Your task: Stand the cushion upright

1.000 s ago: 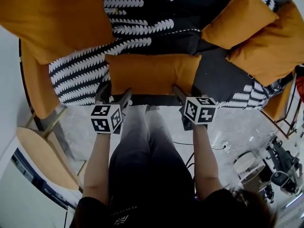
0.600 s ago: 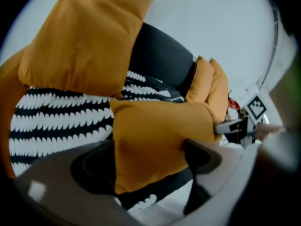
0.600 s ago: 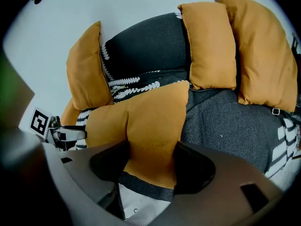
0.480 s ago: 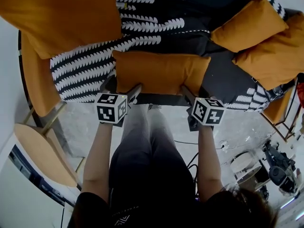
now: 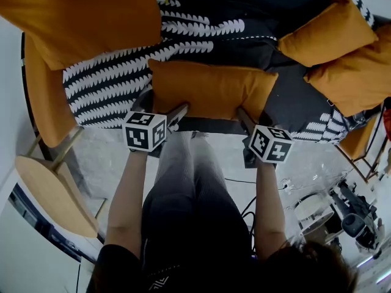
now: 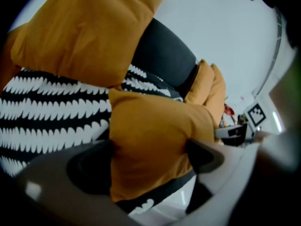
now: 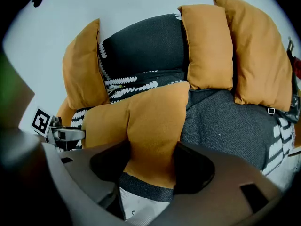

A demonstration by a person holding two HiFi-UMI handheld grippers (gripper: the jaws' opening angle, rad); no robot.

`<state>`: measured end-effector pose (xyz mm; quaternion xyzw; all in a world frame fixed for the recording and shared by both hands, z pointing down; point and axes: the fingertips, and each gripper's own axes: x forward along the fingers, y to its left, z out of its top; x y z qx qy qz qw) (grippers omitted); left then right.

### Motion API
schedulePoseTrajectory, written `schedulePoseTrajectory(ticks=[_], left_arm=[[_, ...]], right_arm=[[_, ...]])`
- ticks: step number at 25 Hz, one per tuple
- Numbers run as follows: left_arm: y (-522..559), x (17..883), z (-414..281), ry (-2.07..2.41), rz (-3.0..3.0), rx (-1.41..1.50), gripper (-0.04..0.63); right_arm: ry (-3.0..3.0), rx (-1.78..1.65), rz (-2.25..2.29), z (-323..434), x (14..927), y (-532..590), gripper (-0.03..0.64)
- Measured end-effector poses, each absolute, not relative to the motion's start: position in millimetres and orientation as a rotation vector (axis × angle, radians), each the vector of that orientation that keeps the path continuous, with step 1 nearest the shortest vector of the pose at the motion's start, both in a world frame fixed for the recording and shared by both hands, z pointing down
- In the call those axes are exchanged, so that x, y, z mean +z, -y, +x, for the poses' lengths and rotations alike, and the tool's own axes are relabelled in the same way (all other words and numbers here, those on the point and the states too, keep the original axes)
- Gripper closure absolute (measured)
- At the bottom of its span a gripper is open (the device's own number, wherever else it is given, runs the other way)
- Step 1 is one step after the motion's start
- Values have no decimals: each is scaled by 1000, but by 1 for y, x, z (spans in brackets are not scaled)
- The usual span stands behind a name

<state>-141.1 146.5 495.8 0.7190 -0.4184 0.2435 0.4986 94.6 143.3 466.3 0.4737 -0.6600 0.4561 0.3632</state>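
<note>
My right claw grips the orange cushion mid-frame. My left claw is opening, the cushion between.

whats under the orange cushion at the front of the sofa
The cushion lies on the sofa's dark grey seat, its left end on the black-and-white throw. The seat's front edge shows just below it. Anything directly beneath the cushion is covered.
</note>
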Motion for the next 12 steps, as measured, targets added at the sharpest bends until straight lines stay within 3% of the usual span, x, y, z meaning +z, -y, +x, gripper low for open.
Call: schedulePoseTrajectory(ticks=[4,12], left_arm=[[-153,489,-146,984,1740,580,101],[-145,509,-138,968,1709,596,221]], right_arm=[[1699,1161,1230,88,458,-149,341],[1703,1154,1222,88,475,-142,357]])
